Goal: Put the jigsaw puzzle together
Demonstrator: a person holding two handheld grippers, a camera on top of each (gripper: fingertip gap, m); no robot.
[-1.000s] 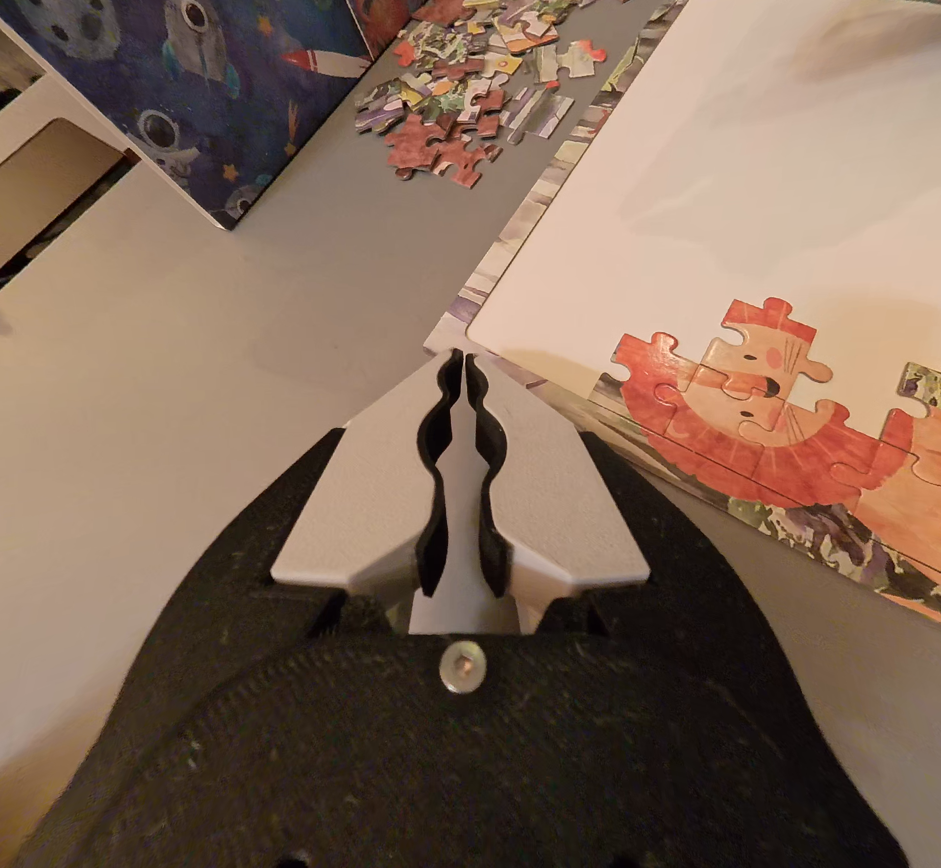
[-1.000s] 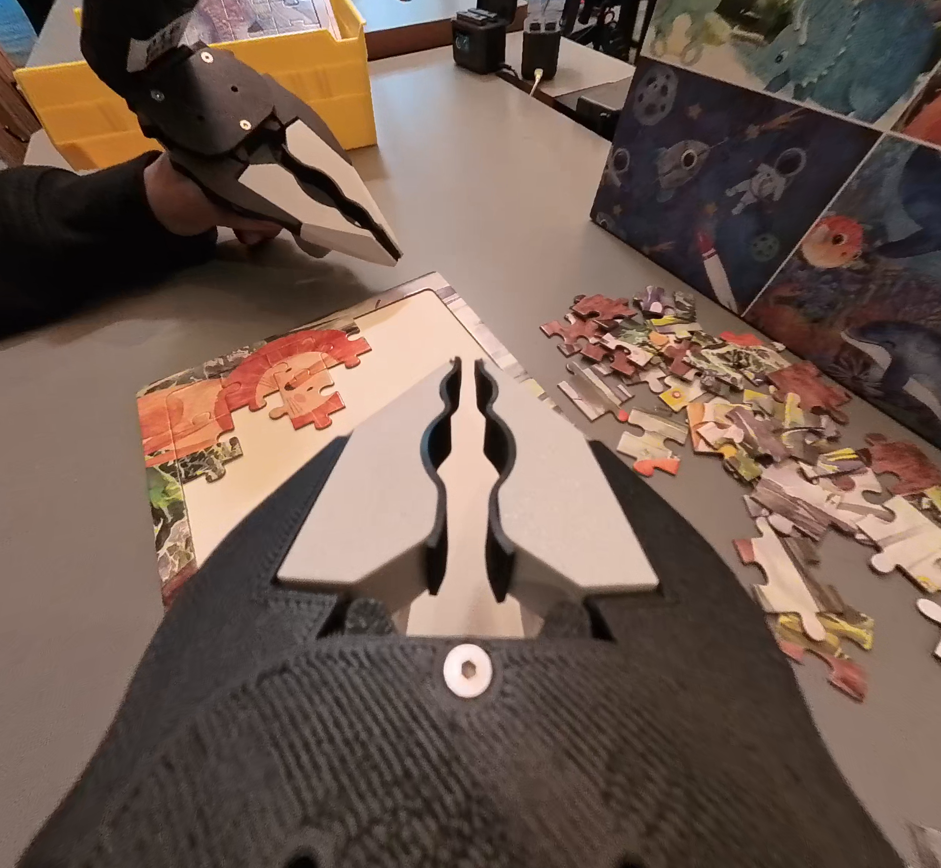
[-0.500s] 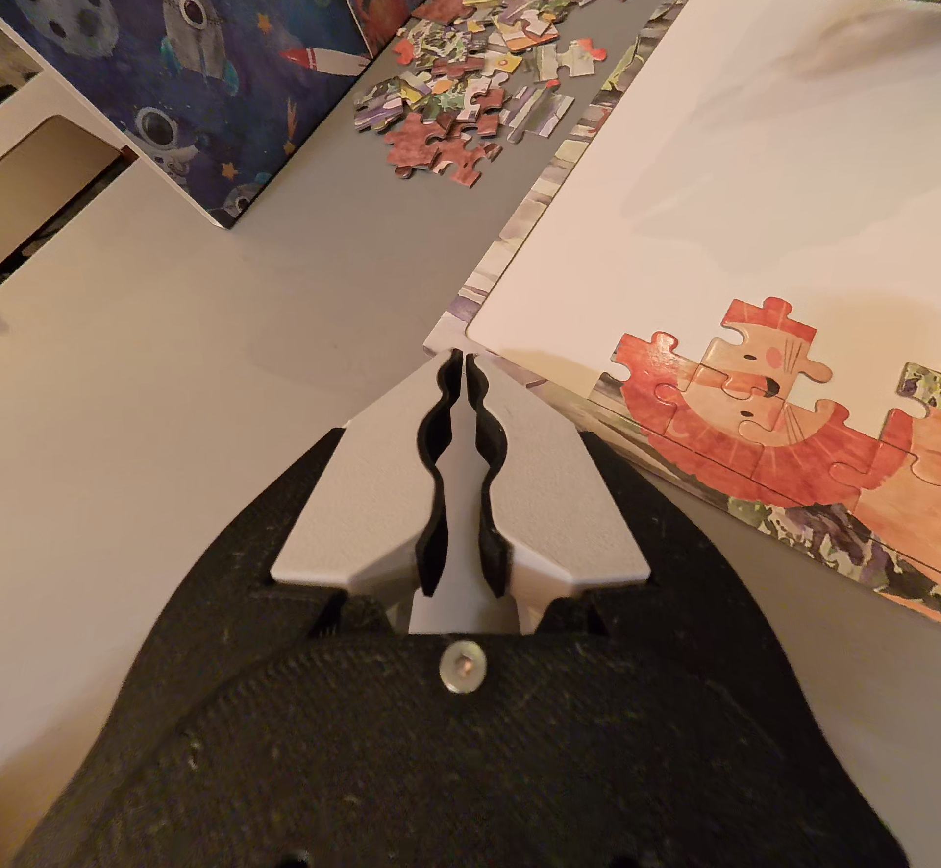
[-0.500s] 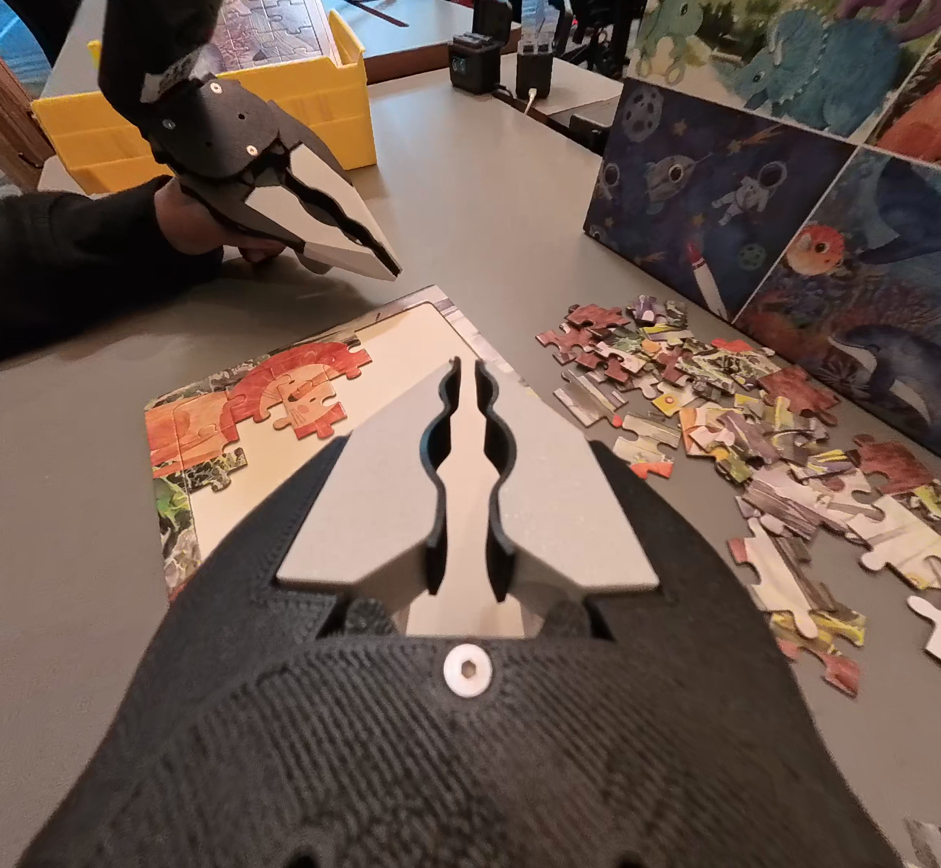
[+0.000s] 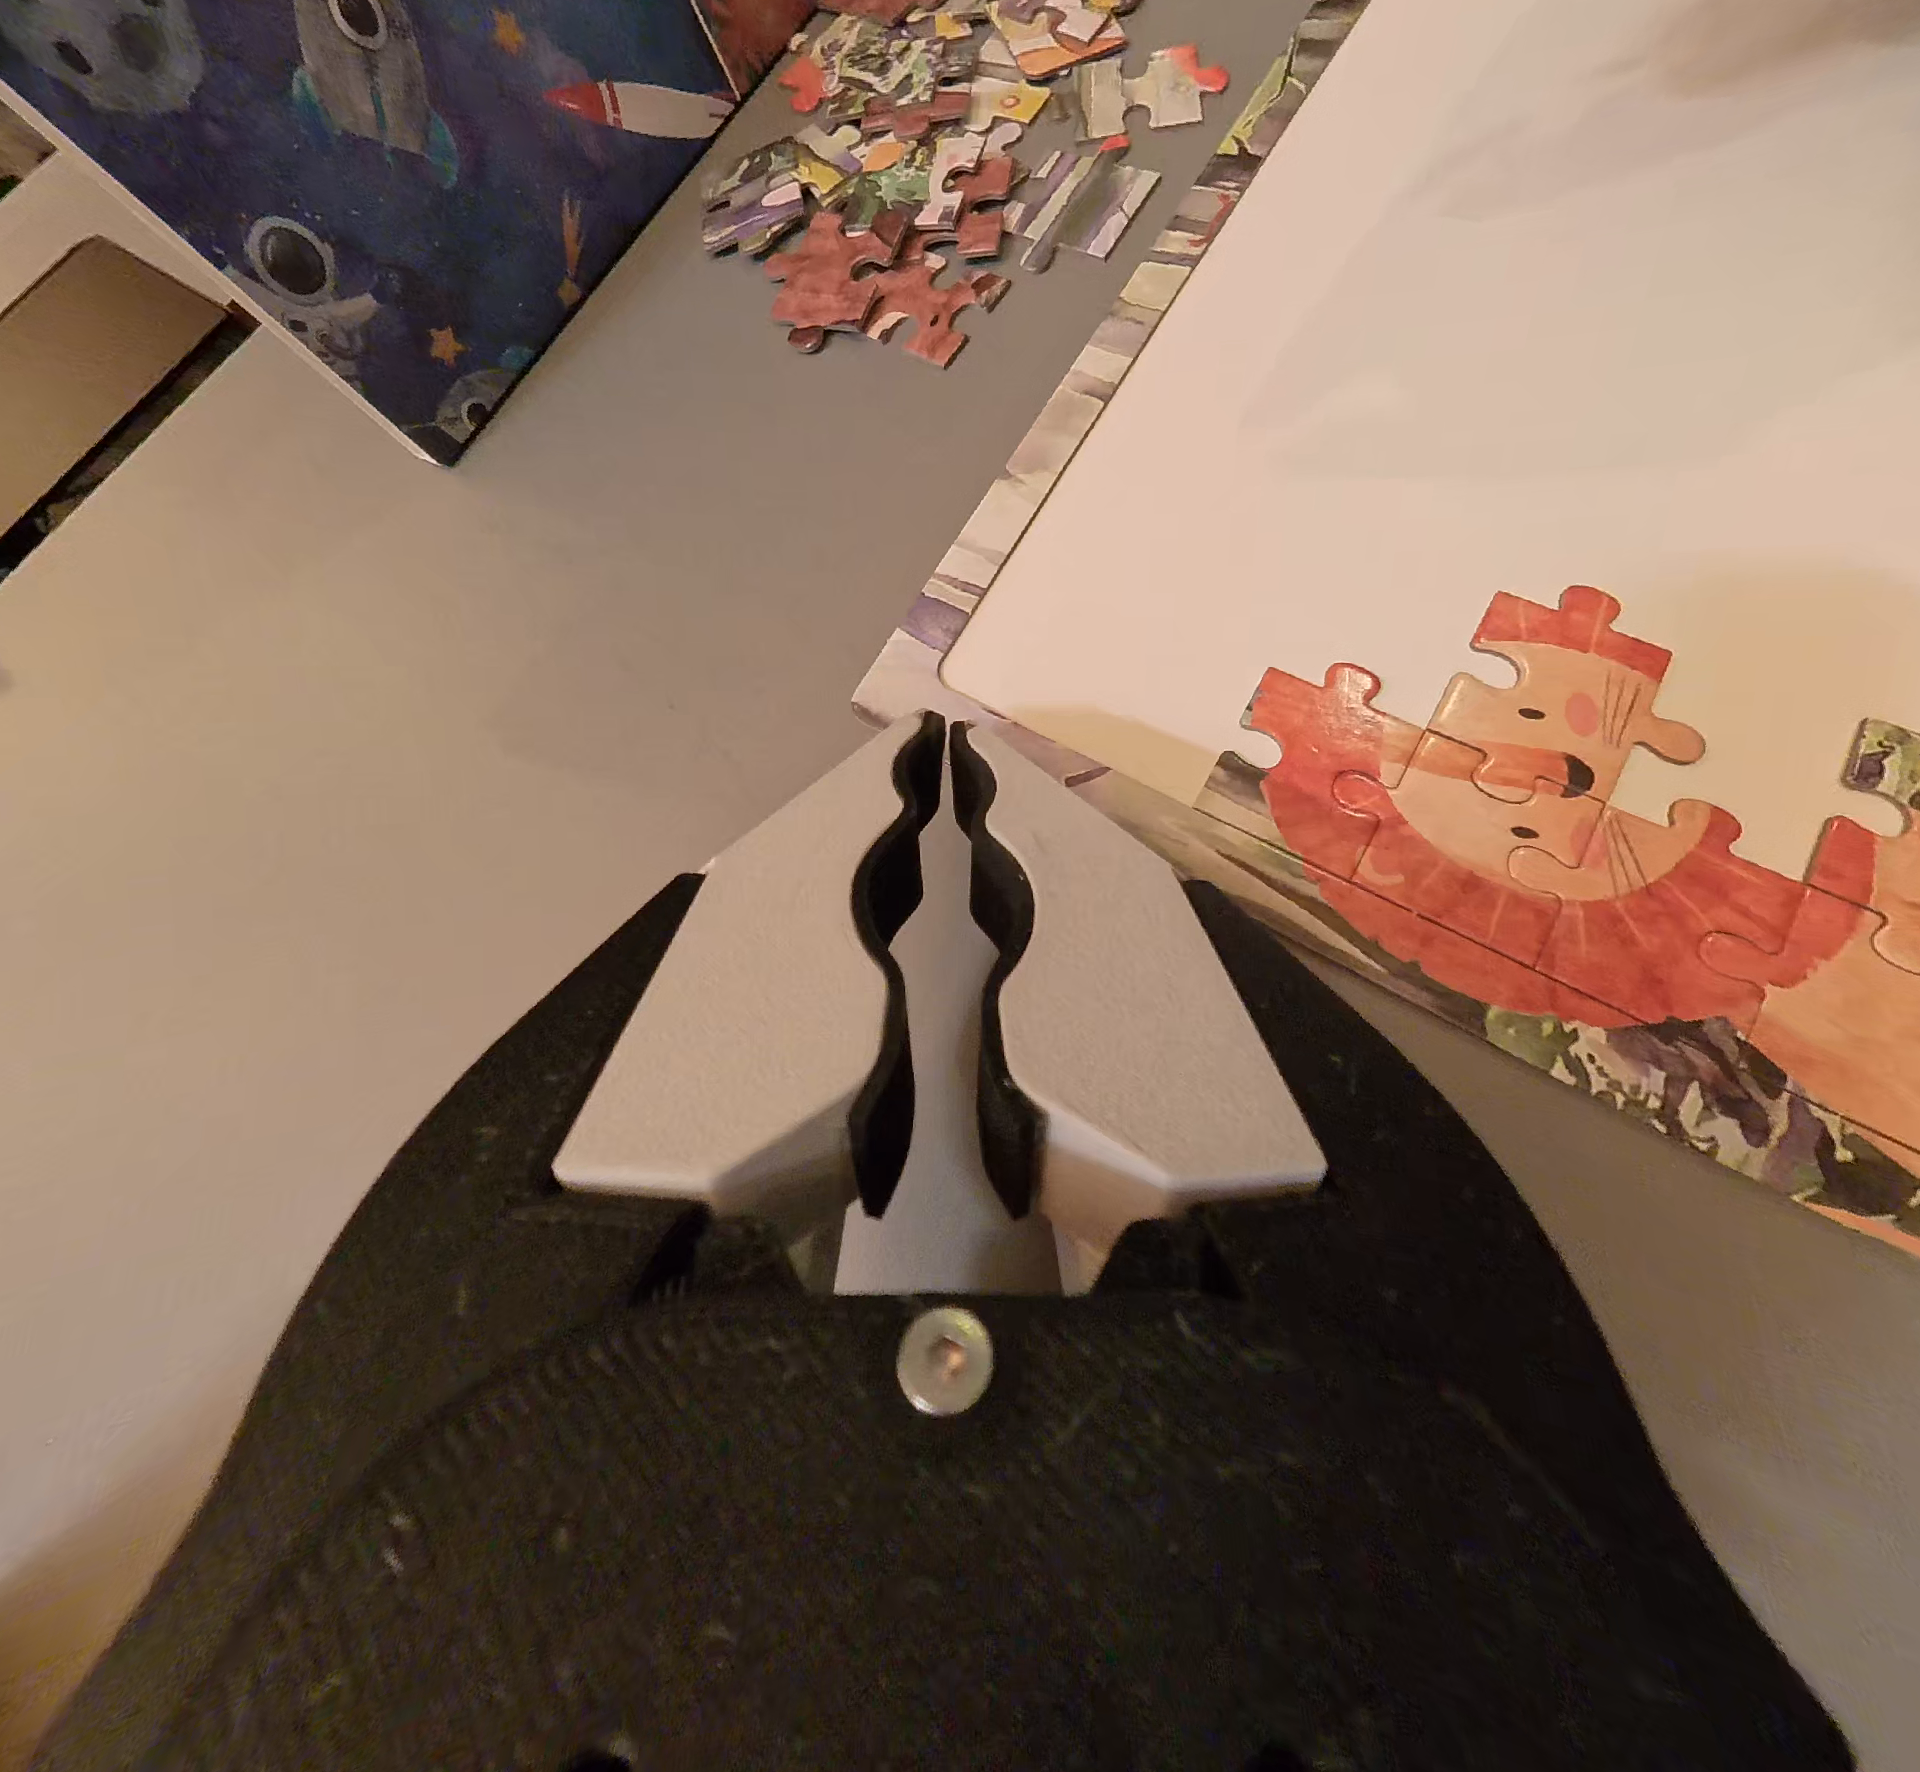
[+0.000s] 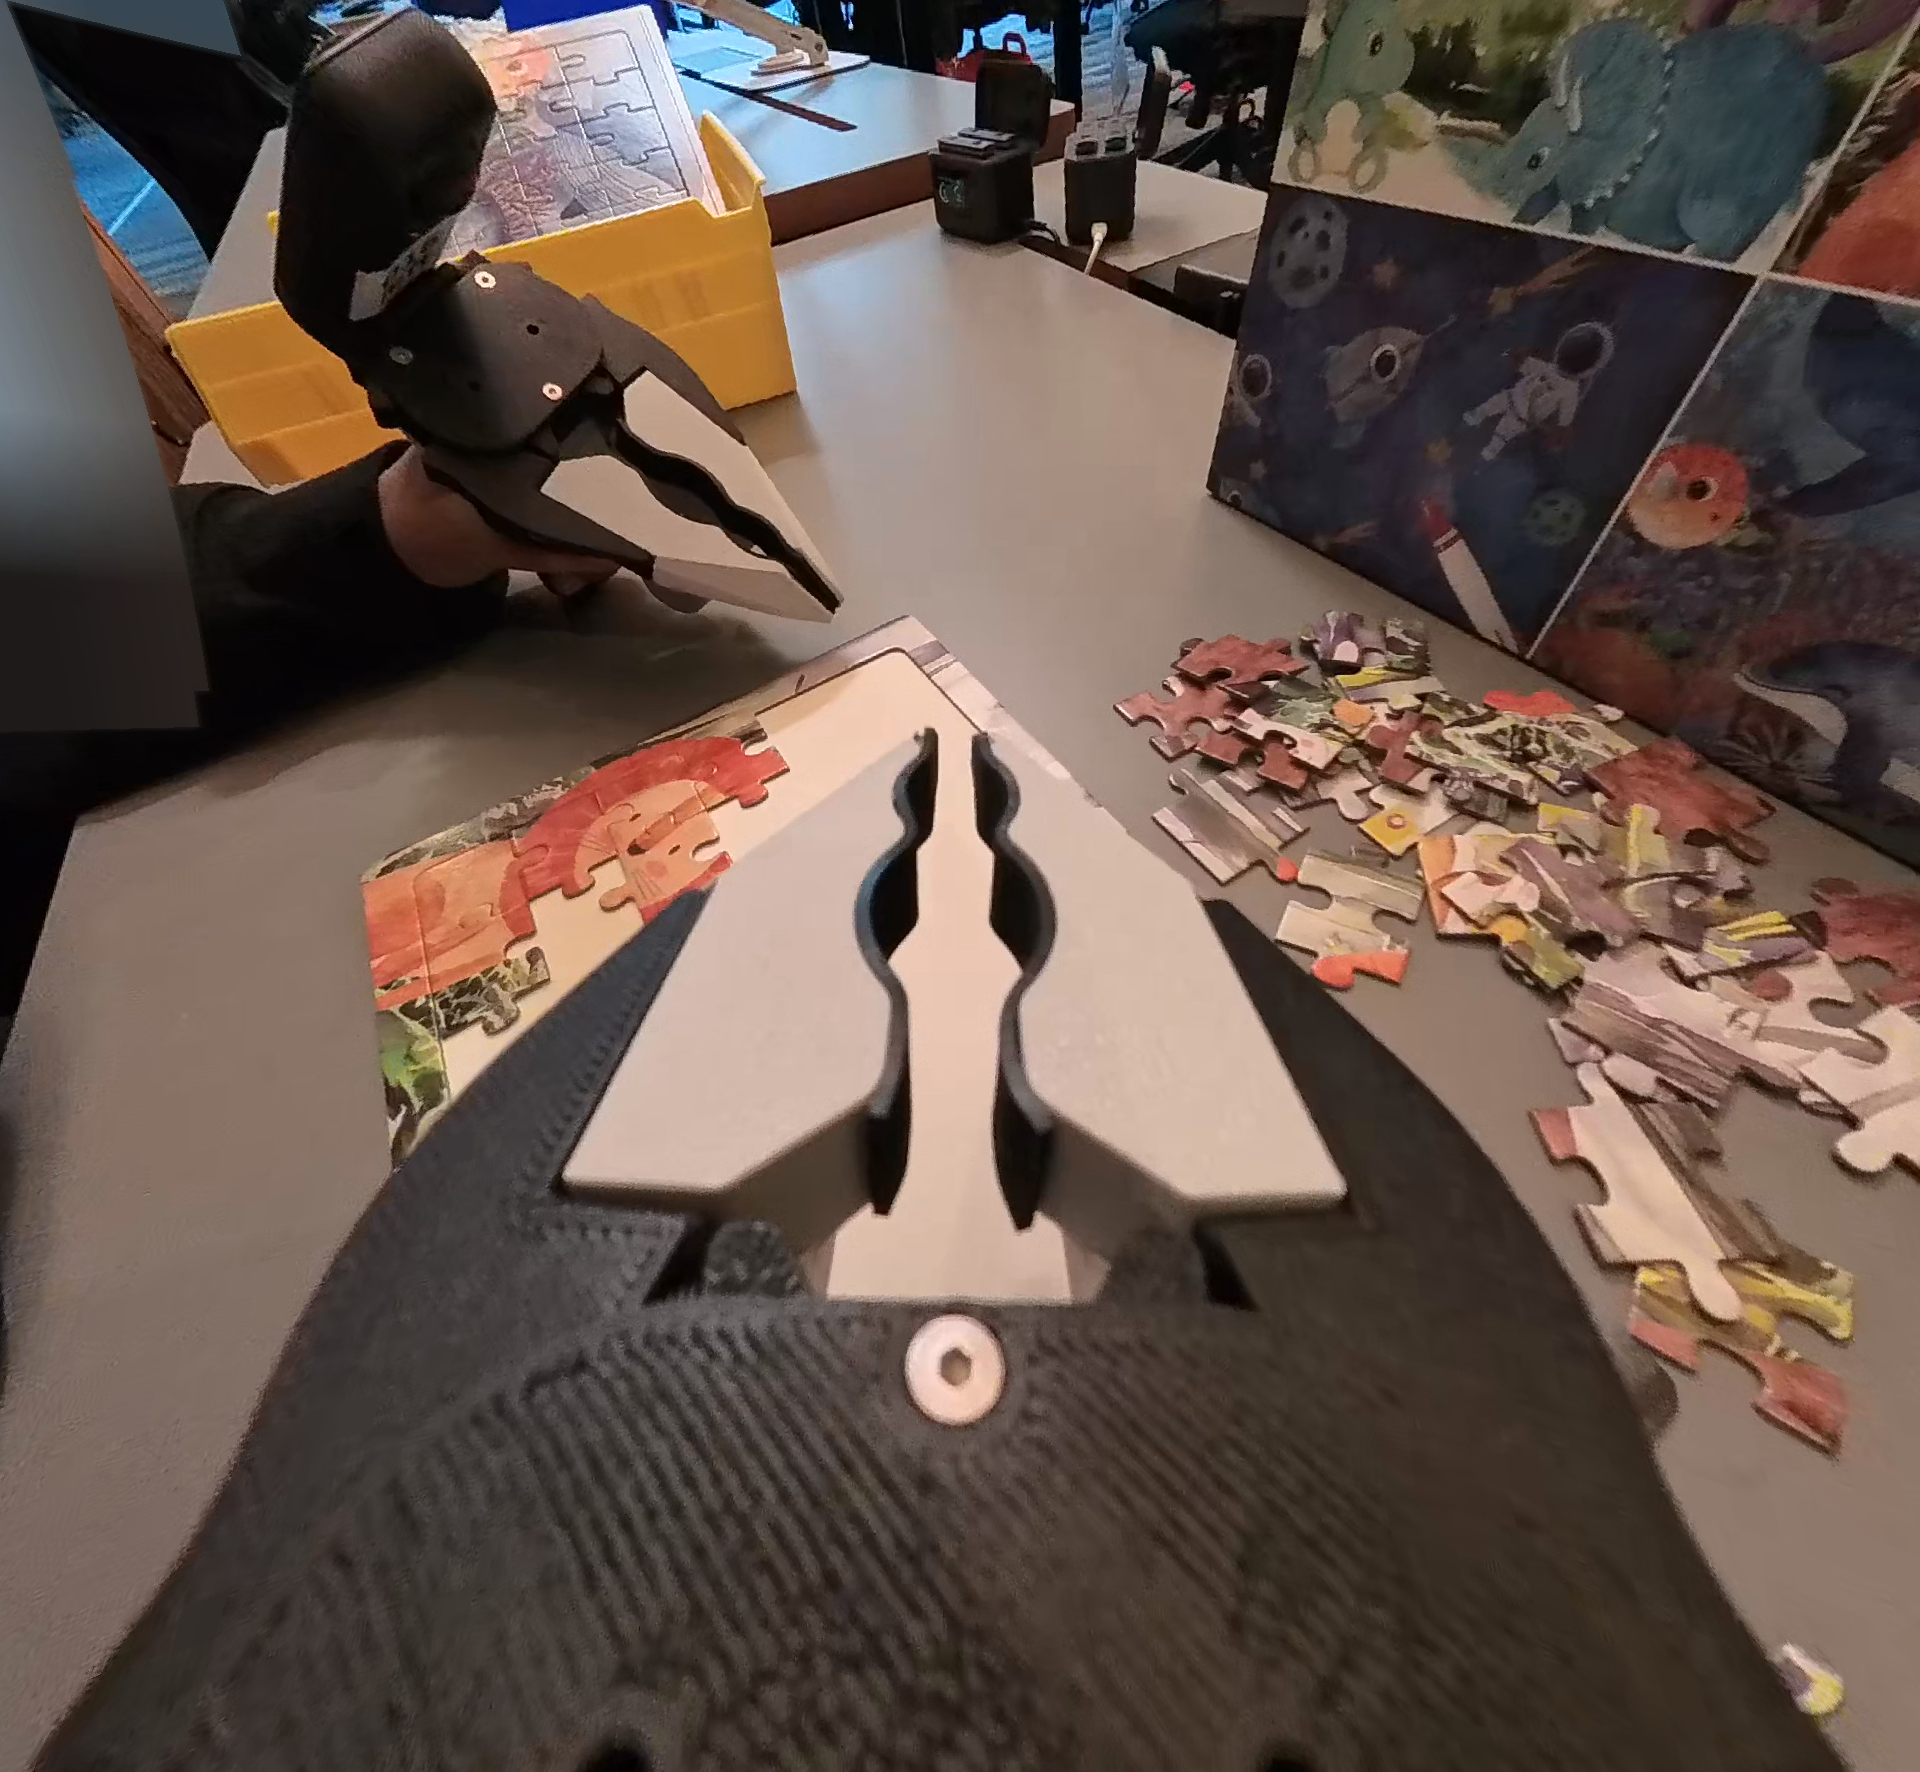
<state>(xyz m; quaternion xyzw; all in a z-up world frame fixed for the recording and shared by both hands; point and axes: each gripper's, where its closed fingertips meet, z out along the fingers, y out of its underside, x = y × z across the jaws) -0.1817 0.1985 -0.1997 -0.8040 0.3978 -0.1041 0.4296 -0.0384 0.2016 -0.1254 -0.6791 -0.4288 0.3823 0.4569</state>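
Note:
The puzzle tray (image 5: 1507, 320) lies on the grey table, its white inside mostly bare. Several joined orange lion pieces (image 5: 1507, 839) sit in its near corner; they also show in the right wrist view (image 6: 644, 818), inside the tray (image 6: 862, 714). A heap of loose pieces (image 5: 935, 164) lies beside the tray, to its right in the right wrist view (image 6: 1507, 808). My left gripper (image 5: 943, 735) is shut and empty, just off the tray's corner; it also shows in the right wrist view (image 6: 821, 595), held low. My right gripper (image 6: 951, 746) is shut and empty above the tray.
Picture boxes with space and sea prints (image 5: 312, 112) stand along the far side of the heap (image 6: 1455, 403). A yellow bin (image 6: 644, 299) holding a finished puzzle sits behind the left gripper. Two black chargers (image 6: 987, 174) stand at the table's back edge. Spacing between my two grippers at the tips: around 15 centimeters.
The right gripper has drawn back and tilted up, so more of the room shows. The left gripper has barely moved. Both stay shut and empty.

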